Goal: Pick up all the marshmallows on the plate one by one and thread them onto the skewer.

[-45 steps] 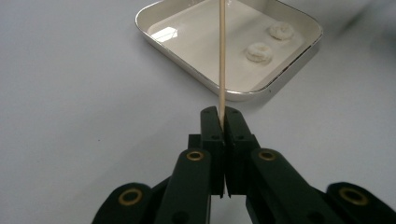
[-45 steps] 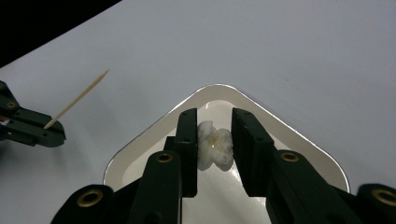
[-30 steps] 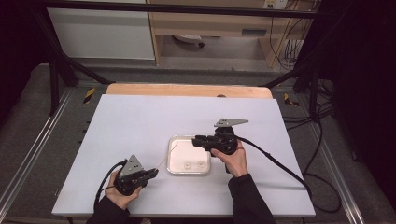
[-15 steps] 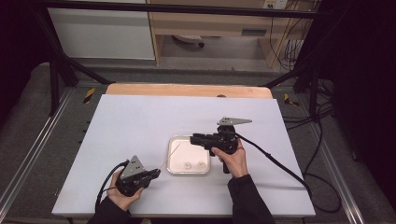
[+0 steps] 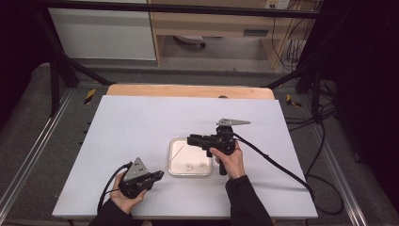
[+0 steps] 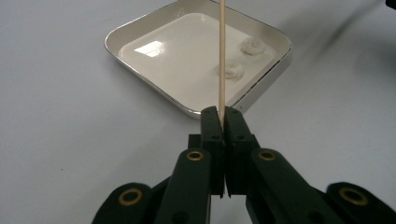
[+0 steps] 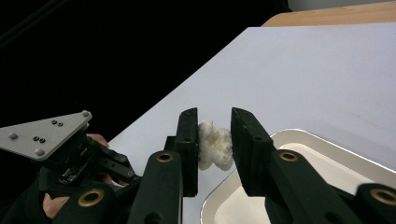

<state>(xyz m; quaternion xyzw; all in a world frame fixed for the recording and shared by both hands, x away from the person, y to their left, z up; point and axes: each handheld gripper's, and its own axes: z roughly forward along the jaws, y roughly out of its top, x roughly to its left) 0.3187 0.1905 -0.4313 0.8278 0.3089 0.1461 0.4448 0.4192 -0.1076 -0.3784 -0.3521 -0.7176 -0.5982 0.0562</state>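
Little has shifted since the earlier frames: my right gripper (image 5: 192, 139) has eased a touch toward the middle of the tray (image 5: 171, 155), and my left gripper (image 5: 159, 175) sits where it was, low on the near left of the table (image 5: 131, 117).

My left jaws are pinched tight on a thin wooden skewer (image 6: 221, 56), which runs straight out from them, over the tray's near rim and above the white interior. My right jaws stand at a narrow gap, pressed on a small white puffy piece (image 7: 214, 144), probably a marshmallow or similar soft bit, holding it up over the tray's edge. Two more pieces (image 6: 231, 71) of the same kind lie in the tray toward its far right corner as my left gripper view shows it, close together but apart.

I judge the step in hand to be threading: the piece is lifted and the skewer is ready, but the two are not yet together. Next I need to bring the skewer's tip and the piece into line, keep the stick steady, and push the soft piece onto the point without crushing it or letting the skewer flex aside.
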